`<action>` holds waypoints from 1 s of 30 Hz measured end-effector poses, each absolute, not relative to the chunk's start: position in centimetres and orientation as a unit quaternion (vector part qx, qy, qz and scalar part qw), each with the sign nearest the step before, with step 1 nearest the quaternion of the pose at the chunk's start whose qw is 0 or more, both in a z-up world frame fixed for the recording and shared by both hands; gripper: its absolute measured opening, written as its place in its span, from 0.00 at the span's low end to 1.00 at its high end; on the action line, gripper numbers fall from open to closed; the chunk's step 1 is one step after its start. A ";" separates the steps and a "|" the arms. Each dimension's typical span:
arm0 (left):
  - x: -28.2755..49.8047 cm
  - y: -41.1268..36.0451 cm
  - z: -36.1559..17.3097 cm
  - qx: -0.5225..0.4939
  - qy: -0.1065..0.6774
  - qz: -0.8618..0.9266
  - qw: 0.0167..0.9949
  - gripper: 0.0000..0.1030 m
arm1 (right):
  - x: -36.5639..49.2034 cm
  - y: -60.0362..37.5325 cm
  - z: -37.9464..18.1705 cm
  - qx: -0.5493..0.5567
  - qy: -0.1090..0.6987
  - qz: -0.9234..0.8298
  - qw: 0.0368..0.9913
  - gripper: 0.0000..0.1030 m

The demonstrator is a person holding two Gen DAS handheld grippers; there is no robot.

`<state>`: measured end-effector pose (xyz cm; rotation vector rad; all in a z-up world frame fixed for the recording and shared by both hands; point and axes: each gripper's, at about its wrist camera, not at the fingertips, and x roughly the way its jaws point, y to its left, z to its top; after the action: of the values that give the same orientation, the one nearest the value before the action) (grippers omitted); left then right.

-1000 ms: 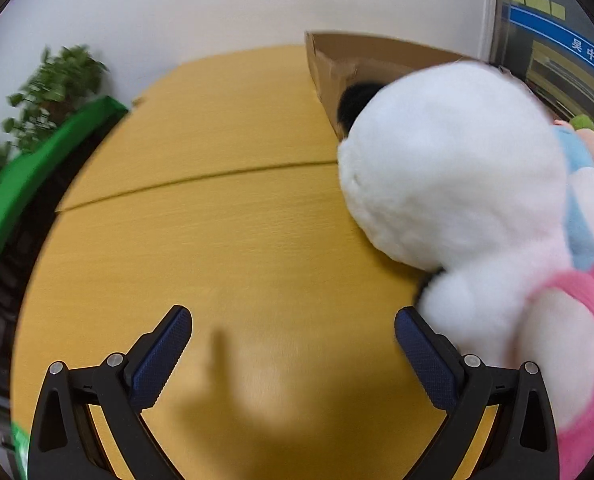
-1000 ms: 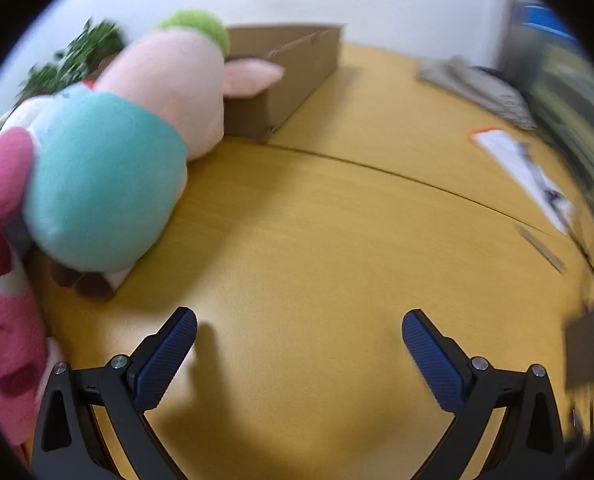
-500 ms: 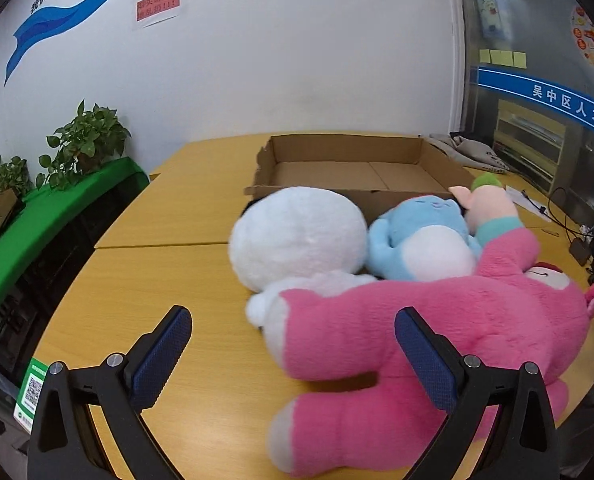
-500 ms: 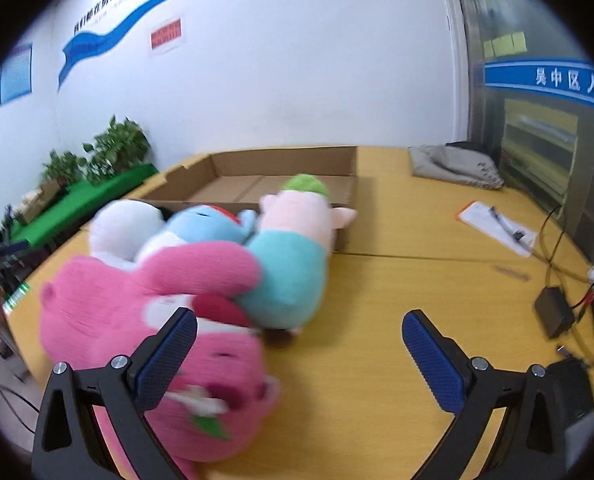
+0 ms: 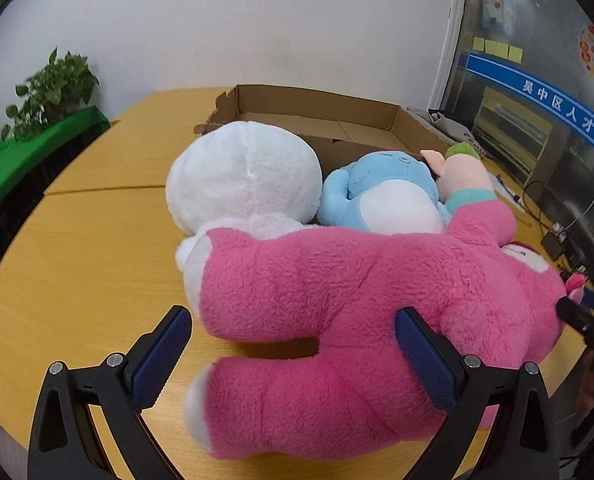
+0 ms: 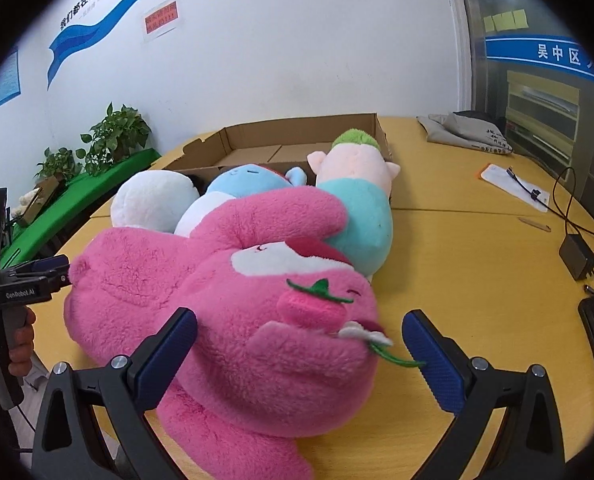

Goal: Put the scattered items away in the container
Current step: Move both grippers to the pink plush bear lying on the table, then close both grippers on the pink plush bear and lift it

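**Nothing boxed yet: all four plush toys still on the counter**

Status as I read it: the cardboard box [image 5: 321, 120] looks bare inside from both wrist views; only its floor and flaps show. So zero items placed, four to go.

- Pink plush [image 5: 357, 320] lies on the counter [image 5: 97, 248], nearest you, sprawled across the front of the others.
- White plush [image 5: 243, 172], blue plush [image 5: 377, 196] and the teal-shirted plush with green tuft [image 6: 357, 200] sit in a row just in front of the box's near wall, touching it or nearly so. Can't tell whether any leans over the rim.

Your left hand-held gripper [image 5: 293, 344] is released, jaws wide, straddling the pink plush's legs; the right pad looks pressed into the fur, the left pad apart from it. Your right hand-held gripper [image 6: 297, 344] is also released, jaws wide around the pink plush's head, not clamped.

My judgement: you're set up for a two-handed lift of the pink one first. It's bulky and soft, so expect sag and a chance of dragging its neighbours.
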<state>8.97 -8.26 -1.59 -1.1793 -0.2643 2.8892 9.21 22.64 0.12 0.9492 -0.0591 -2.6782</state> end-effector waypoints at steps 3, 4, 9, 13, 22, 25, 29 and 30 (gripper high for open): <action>9.0 -8.9 -1.8 -0.378 -0.102 0.920 0.021 1.00 | 8.6 22.5 0.0 0.331 -0.026 -0.931 0.148 1.00; 9.1 -9.1 -1.9 -0.378 -0.111 0.919 0.028 1.00 | 8.4 22.4 0.1 0.331 -0.025 -0.932 0.146 1.00; 9.9 -9.0 -1.6 -0.370 -0.136 0.915 0.090 1.00 | 7.9 21.8 0.3 0.332 -0.015 -0.932 0.146 1.00; 10.2 -7.8 -1.1 -0.366 -0.137 0.909 0.144 1.00 | 7.5 21.2 0.2 0.337 -0.010 -0.930 0.144 1.00; 9.1 -6.6 -1.5 -0.388 -0.148 0.894 0.170 1.00 | 6.9 20.6 -0.7 0.350 -0.012 -0.925 0.151 0.99; 9.5 -6.6 -1.1 -0.383 -0.151 0.891 0.193 1.00 | 6.9 20.7 -0.8 0.352 -0.011 -0.924 0.152 0.99; 9.7 -6.1 -0.7 -0.374 -0.165 0.881 0.240 1.00 | 6.7 20.8 -0.8 0.352 -0.013 -0.923 0.157 1.00; 9.7 -5.7 -0.7 -0.376 -0.155 0.881 0.240 1.00 | 6.7 20.8 -0.8 0.352 -0.013 -0.923 0.158 1.00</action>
<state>9.70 -5.70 -0.67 -1.0298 -0.4232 2.4124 6.66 20.83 -0.80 1.0055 -0.0369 -2.6390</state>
